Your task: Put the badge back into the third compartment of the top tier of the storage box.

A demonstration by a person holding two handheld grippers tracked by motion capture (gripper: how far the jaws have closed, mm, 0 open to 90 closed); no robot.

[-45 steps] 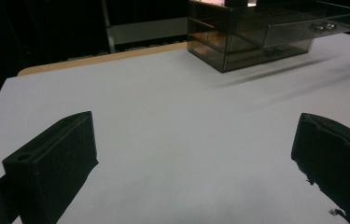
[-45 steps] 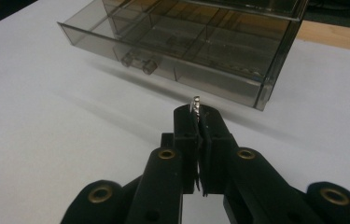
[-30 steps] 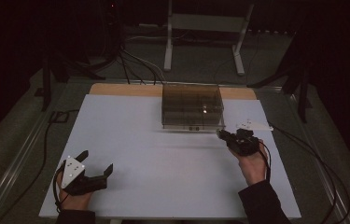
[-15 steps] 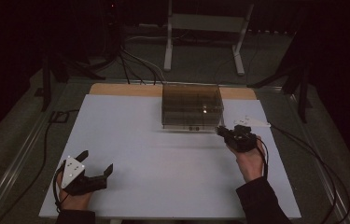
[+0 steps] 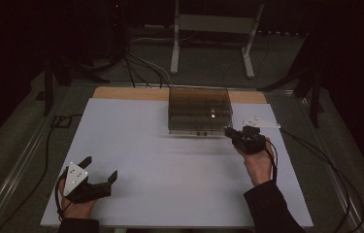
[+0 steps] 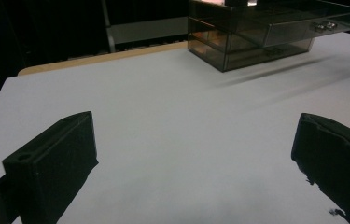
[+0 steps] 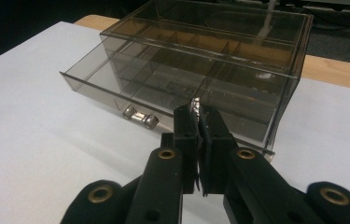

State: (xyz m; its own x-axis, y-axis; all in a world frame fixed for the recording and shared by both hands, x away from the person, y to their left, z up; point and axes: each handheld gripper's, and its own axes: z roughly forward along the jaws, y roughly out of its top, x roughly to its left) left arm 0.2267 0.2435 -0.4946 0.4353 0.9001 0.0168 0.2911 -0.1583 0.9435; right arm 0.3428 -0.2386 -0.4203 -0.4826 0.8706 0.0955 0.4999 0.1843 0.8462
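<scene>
left gripper (image 5: pixel 97 175): jaws wide apart | right gripper (image 7: pixel 199 122): jaws closed together

High view overhead, facing forward; two low, close gripper views, all sharing the drawer box (image 5: pixel 200 111).

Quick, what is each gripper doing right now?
Left gripper: open, holding nothing.
Right gripper: shut at the drawer box; something small and shiny between its tips.
</scene>
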